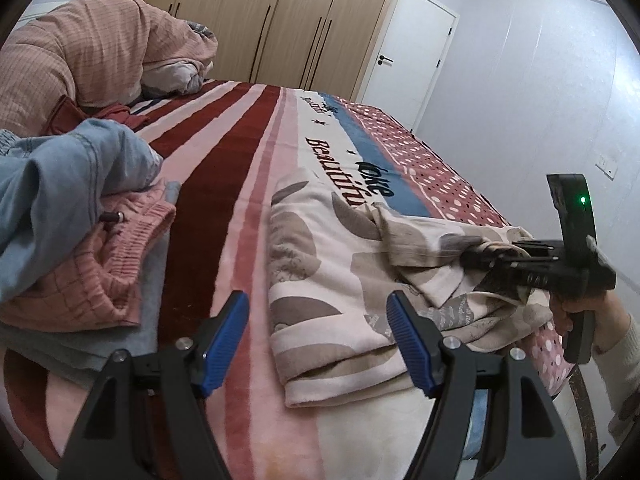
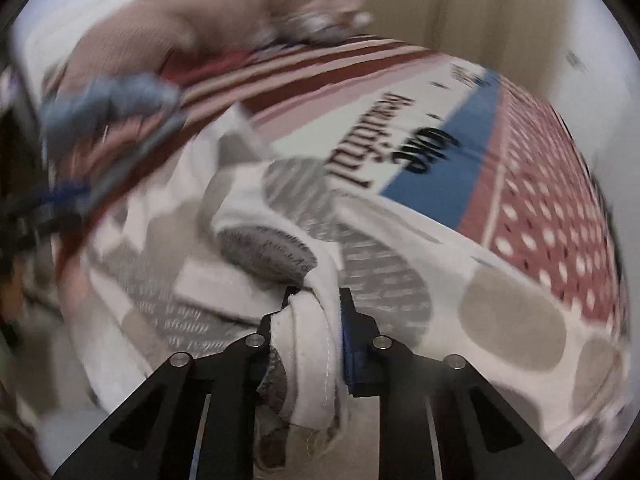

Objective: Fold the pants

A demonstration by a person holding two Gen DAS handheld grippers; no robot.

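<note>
Cream pants with grey-brown oval patches (image 1: pixel 332 264) lie partly folded on the bed. My left gripper (image 1: pixel 316 320) is open and empty, hovering just above the pants' near edge. My right gripper (image 1: pixel 476 254) comes in from the right, shut on a bunched edge of the pants. In the blurred right wrist view the gripper (image 2: pixel 316 300) is shut on a thick roll of the pants' cloth (image 2: pixel 308 344), with the rest of the pants (image 2: pixel 248 248) spread ahead of it.
A striped blanket with lettering (image 1: pixel 224 160) covers the bed. A pile of blue, pink and grey clothes (image 1: pixel 80 208) lies at the left. A pink duvet (image 1: pixel 92 48) is heaped at the back left. Wardrobes (image 1: pixel 280 16) and a white door (image 1: pixel 412 52) stand behind.
</note>
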